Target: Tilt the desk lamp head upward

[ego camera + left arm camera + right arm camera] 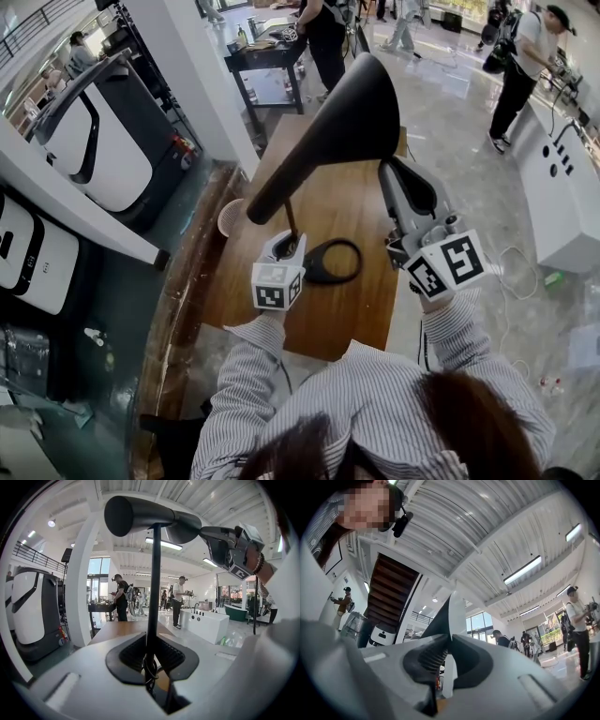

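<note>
A black desk lamp stands on the wooden table [337, 314], its ring base [333, 262] flat on the top. Its cone head [349, 117] is raised high and slants down to the left. My left gripper [286, 246] is shut on the thin upright stem [153, 597], low down near the base. In the left gripper view the head [145, 516] hangs overhead. My right gripper [388, 171] is shut on the rim of the cone head. In the right gripper view the rim [451, 620], black outside and white inside, sits between the pads.
A small round cup [230, 217] sits at the table's left edge. A large white and black machine [94, 141] stands to the left beyond a white pillar [197, 84]. A white counter [562, 187] is at the right. Several people stand at the far end.
</note>
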